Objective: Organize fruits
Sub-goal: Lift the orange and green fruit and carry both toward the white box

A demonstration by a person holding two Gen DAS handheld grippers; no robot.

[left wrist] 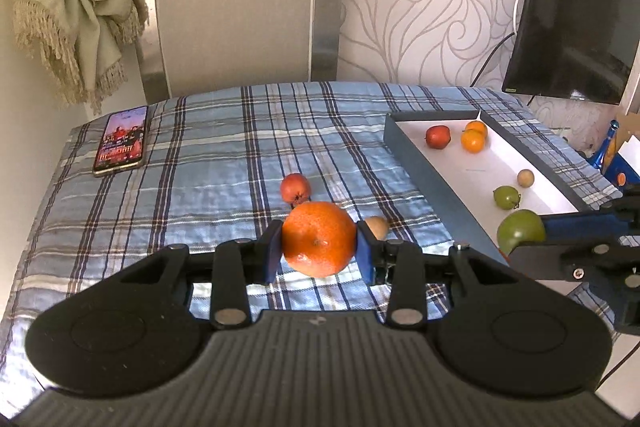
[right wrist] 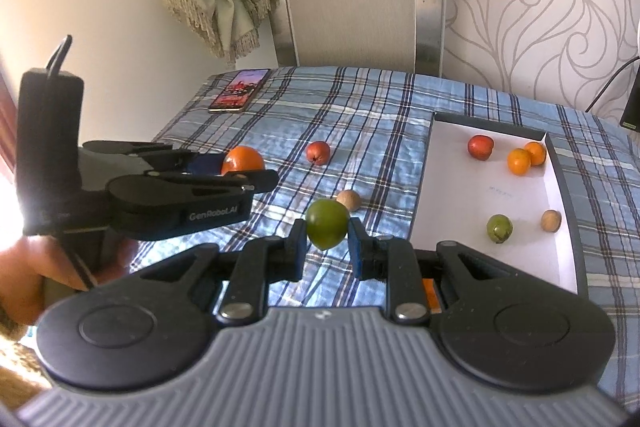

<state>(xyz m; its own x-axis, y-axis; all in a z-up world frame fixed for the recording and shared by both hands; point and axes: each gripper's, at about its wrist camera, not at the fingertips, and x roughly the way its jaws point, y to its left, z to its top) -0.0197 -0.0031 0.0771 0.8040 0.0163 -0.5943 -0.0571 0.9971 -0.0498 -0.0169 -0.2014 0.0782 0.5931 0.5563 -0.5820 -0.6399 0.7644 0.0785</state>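
My left gripper [left wrist: 319,249] is shut on a large orange [left wrist: 319,238] and holds it above the plaid cloth; the orange also shows in the right wrist view [right wrist: 243,159]. My right gripper [right wrist: 327,242] is shut on a green fruit [right wrist: 327,223], seen from the left wrist view too [left wrist: 519,230], just left of the white tray [right wrist: 448,187]. In the tray lie a red fruit [right wrist: 480,146], two small oranges [right wrist: 519,161], a green fruit [right wrist: 499,228] and a brown fruit [right wrist: 551,220]. On the cloth lie a red fruit [right wrist: 318,152] and a brown fruit [right wrist: 349,201].
A phone [left wrist: 121,140] with its screen lit lies at the table's far left corner. A dark monitor [left wrist: 576,11] hangs on the right wall. A knotted curtain [left wrist: 76,3] hangs at the back left. The tray has a raised dark rim [left wrist: 424,171].
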